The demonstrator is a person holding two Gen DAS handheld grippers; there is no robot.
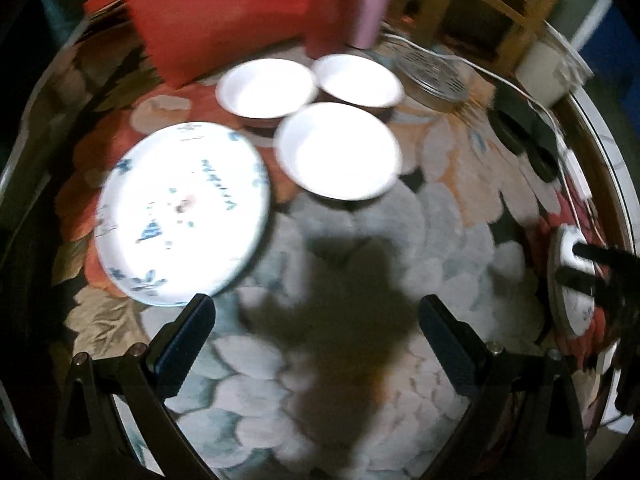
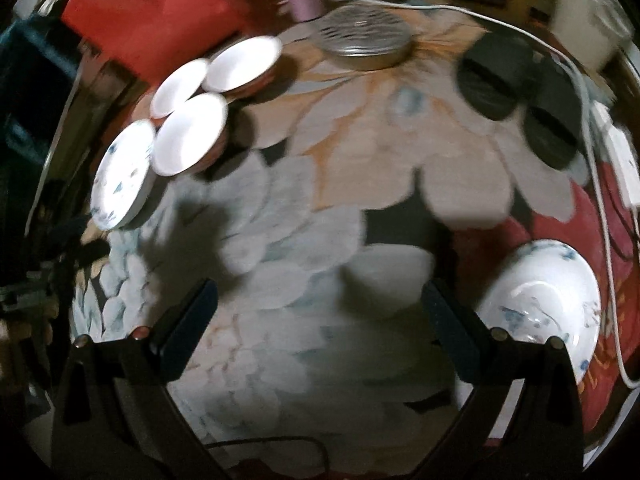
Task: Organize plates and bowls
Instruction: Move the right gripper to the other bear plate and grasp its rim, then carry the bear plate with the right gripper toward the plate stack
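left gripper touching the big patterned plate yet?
Apart. In the left wrist view the left gripper is open and empty; floral tablecloth shows between its left fingertip and the patterned plate.

Three bowls are clustered on the bench (image 1: 360,248) — the near bowl (image 1: 338,151) in front, the left bowl (image 1: 266,87) and the right bowl (image 1: 358,80) behind it, rims close together. A plate (image 1: 182,213) is laid just left of the near bowl. Behind the right bowl a tumbler (image 1: 370,4) is stood, with a round tin (image 1: 434,82) to its right. A second plate (image 2: 540,308) is set well apart — at the bench's right edge.
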